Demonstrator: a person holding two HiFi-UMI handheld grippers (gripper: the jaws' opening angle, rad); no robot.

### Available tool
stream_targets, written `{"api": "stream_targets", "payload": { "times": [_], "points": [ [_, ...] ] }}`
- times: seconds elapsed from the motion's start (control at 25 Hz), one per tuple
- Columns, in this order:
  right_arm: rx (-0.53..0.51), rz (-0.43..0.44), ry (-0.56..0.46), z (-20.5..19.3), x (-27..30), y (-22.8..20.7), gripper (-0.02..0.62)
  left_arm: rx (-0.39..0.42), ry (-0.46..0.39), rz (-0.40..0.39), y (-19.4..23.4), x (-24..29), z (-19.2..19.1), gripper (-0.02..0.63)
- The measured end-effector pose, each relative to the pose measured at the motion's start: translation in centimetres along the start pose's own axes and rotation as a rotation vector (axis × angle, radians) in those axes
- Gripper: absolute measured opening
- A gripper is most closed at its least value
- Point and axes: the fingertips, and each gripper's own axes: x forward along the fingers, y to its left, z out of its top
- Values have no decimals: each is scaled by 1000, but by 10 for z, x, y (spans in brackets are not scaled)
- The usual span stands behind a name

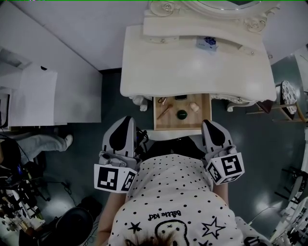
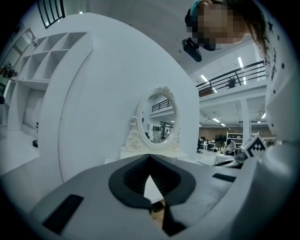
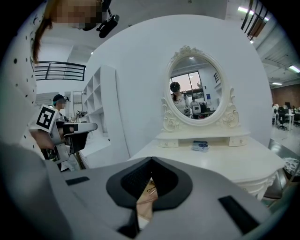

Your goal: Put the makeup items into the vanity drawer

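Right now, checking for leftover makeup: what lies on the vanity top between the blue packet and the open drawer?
Nothing: the head view shows bare white tabletop between the blue packet and the drawer.

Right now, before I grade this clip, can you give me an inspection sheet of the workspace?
Surface: white vanity top, with nothing seen on its main area.
Job's things: the open drawer holds a dark round case, a small beige item, thin brushes and a small dark item.
Clutter: blue-and-white packet on the shelf below the mirror.
Grippers: left tongs and right tongs are both shut and empty, one at each side of the drawer front.
Cables: a tangle of cables on the floor at the left.
Surroundings: a person's legs at the left, a rack at the right.
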Motion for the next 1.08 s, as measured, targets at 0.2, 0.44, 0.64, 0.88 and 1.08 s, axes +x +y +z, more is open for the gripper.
{"api": "stream_targets", "payload": {
  "times": [0.2, 0.44, 0.64, 0.88, 1.08],
  "points": [
    [-26, -5, 19, -3, -3, 8, 8, -4, 11, -9, 5, -2, -3, 2],
    [-19, -20, 38, -10, -6, 4, 8, -4, 32, -14, 8, 3, -8, 2],
    [-19, -7, 53, -12, 2, -3, 8, -1, 37, -4, 9, 9, -8, 2],
    [-14, 13, 59, -7, 10, -12, 8, -17, 50, 23, 9, 19, -12, 2],
    [-13, 4, 68, -7, 14, -27, 8, -21, 48, 23, 4, 31, -12, 2]
  ]
}}
